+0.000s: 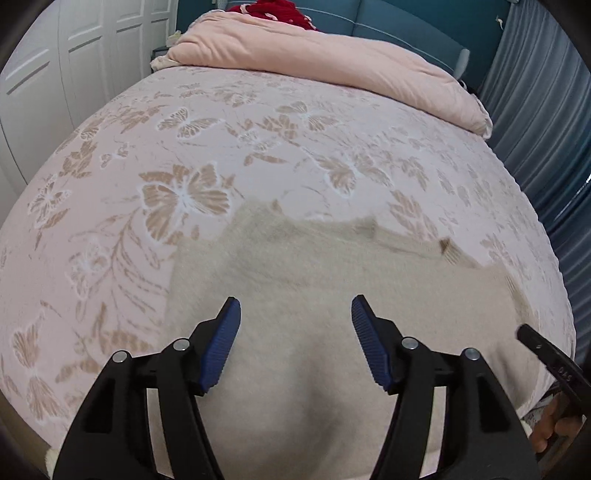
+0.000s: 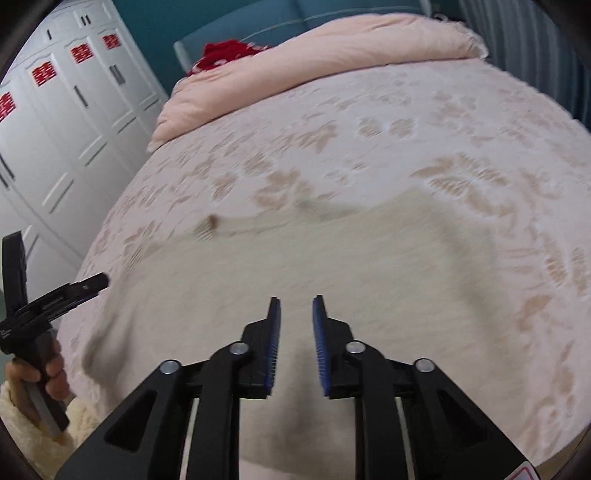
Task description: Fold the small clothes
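Note:
A cream fuzzy garment (image 1: pixel 295 280) lies flat on the bed near its front edge, with a ribbed cuff and a small brown tag at its far side; it also shows in the right wrist view (image 2: pixel 295 251). My left gripper (image 1: pixel 295 314) is open wide above the garment and holds nothing. My right gripper (image 2: pixel 296 314) is open with a narrower gap, above the same garment, and holds nothing. The left gripper also appears at the left of the right wrist view (image 2: pixel 66 291), held in a hand.
The bed has a pink bedspread (image 1: pixel 258 140) with butterfly patterns. A folded pink quilt (image 1: pixel 332 62) and a red item (image 1: pixel 280 11) lie at the head. White wardrobe doors (image 2: pixel 66 122) stand on the left, blue curtains (image 1: pixel 546 129) on the right.

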`<move>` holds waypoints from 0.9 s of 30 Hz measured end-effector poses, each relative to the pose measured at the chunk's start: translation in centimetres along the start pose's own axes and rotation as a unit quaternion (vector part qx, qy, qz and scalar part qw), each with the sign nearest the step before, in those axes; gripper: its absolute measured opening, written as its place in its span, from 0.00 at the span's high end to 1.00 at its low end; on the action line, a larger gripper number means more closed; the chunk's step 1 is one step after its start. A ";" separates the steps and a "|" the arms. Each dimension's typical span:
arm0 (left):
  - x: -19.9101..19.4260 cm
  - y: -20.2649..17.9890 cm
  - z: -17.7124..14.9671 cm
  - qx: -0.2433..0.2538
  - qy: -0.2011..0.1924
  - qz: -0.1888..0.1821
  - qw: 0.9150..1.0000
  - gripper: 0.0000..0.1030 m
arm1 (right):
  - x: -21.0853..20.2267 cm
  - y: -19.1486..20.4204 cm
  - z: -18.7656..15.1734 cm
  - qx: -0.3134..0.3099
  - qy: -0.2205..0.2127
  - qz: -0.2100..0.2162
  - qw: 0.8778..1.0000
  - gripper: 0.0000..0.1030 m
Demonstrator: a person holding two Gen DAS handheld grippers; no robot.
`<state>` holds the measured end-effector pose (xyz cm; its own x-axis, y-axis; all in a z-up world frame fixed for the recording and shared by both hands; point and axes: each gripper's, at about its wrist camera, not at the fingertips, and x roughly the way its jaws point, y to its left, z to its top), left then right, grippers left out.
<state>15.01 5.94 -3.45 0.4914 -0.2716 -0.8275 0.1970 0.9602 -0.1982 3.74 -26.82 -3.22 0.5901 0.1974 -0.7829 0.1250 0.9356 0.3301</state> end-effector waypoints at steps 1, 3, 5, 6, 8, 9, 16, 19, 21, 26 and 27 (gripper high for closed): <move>0.5 -0.9 -1.1 0.008 0.011 0.005 1.000 0.41 | 1.6 1.8 -0.4 -0.022 0.018 0.006 1.000 0.98; 1.7 -2.3 -2.9 0.024 0.040 0.019 0.999 0.41 | 4.6 5.1 -0.5 -0.061 0.049 0.020 0.997 0.98; 2.7 -2.9 -4.2 0.031 0.063 0.024 0.997 0.41 | 8.1 7.1 0.1 -0.072 0.080 0.020 0.994 0.99; 2.9 -3.0 -4.6 0.032 0.064 0.031 0.997 0.39 | 10.0 7.5 0.5 -0.077 0.094 0.006 0.993 1.00; 3.1 -2.9 -5.0 0.036 0.058 0.045 0.997 0.35 | 11.9 7.1 1.6 -0.054 0.092 0.010 0.994 1.00; 3.1 -2.6 -4.9 0.033 0.058 0.050 0.996 0.32 | 11.9 6.9 2.5 -0.030 0.097 0.016 0.995 1.00; 3.4 0.1 -4.9 0.003 0.066 0.036 0.997 0.29 | 8.7 5.1 1.1 -0.033 0.085 -0.034 0.995 1.00; 2.8 -0.1 -5.0 0.005 0.063 0.040 0.997 0.29 | 4.5 2.0 0.3 0.023 0.035 -0.034 0.999 0.97; 2.0 0.2 -5.1 0.004 0.062 0.033 0.998 0.29 | 0.3 -0.7 -0.6 0.063 -0.012 -0.064 0.996 0.91; 0.8 1.6 -6.8 -0.013 0.066 0.029 0.997 0.27 | -6.6 -8.8 -4.8 0.131 -0.044 -0.163 0.977 0.85; 0.6 1.5 -7.1 -0.010 0.063 0.030 0.998 0.27 | -7.5 -9.7 -5.6 0.137 -0.044 -0.172 0.975 0.85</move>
<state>9.54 7.74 -7.98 0.3915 -0.2054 -0.8970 0.1534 0.9757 -0.1565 -6.39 -35.75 -3.53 0.5409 -0.1516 -0.8273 0.5286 0.8264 0.1942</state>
